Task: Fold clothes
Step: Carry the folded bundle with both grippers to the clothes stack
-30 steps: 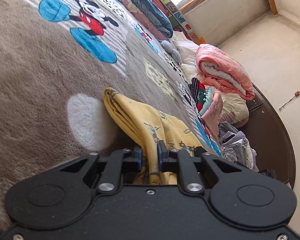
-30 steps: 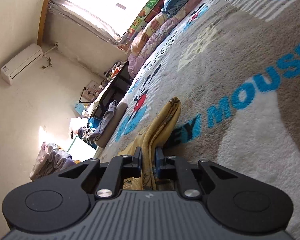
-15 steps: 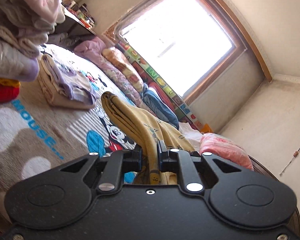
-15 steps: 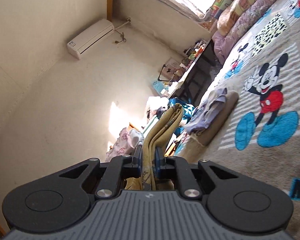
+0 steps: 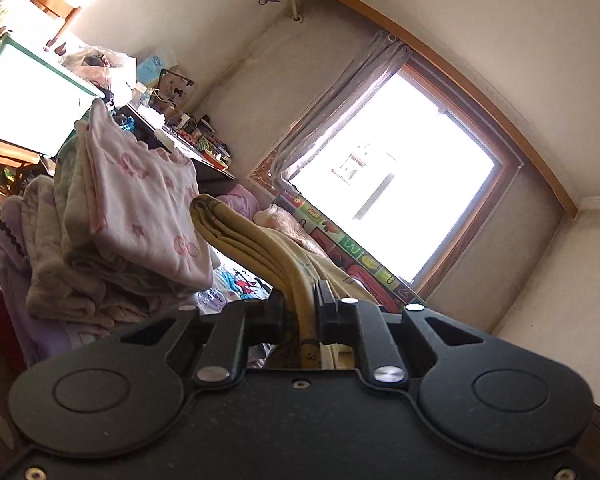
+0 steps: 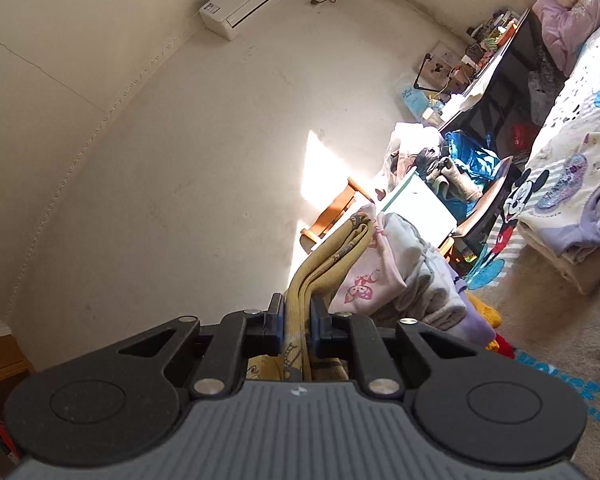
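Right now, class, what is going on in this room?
A person is folding clothes with two handheld grippers. The left gripper and right gripper are both shut on a folded yellow garment, held up in the air beside a stack of folded clothes. Another folded pile lies on the blanket.

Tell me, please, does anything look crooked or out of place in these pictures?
The stack of folded clothes leans: its pink top piece overhangs the layers below. The folded yellow garment is pinched in both the left tool and the right tool. Nothing looks spilled or damaged.
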Demonstrator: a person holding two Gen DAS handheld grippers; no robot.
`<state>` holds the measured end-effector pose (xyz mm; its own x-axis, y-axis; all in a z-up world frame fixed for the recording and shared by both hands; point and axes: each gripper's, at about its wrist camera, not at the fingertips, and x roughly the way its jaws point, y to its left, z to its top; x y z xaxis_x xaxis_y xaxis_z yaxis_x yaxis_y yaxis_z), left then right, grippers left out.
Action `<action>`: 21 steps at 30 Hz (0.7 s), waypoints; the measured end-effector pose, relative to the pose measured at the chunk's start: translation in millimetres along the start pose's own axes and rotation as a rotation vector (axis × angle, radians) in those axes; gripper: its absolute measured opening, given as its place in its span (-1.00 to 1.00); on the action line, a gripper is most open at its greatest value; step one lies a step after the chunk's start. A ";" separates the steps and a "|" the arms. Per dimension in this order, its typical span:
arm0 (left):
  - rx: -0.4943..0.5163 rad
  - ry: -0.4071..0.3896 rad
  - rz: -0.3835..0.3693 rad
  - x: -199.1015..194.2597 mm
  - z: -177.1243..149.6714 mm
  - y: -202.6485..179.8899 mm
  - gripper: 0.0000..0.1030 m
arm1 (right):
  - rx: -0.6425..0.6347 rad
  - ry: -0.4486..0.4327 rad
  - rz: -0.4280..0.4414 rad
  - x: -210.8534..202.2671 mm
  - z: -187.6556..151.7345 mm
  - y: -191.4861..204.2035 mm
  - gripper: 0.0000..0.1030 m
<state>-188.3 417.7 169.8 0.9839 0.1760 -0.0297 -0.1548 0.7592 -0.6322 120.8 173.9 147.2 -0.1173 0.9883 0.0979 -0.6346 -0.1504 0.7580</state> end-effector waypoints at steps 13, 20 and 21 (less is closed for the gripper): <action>0.040 -0.119 0.105 48.9 96.9 48.3 -0.71 | -0.013 -0.017 0.091 143.1 74.4 -12.1 -0.71; -0.084 -0.053 0.291 61.7 47.2 108.3 -0.42 | 0.143 0.050 -0.207 183.0 36.0 -101.7 -0.52; -0.070 -0.056 0.292 59.6 47.3 105.8 -0.42 | 0.117 0.046 -0.201 179.4 31.8 -100.5 -0.51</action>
<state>-150.2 538.1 137.8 0.8920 0.4164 -0.1761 -0.4220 0.6270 -0.6549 187.8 367.2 109.0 -0.0342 0.9953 -0.0903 -0.5560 0.0561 0.8293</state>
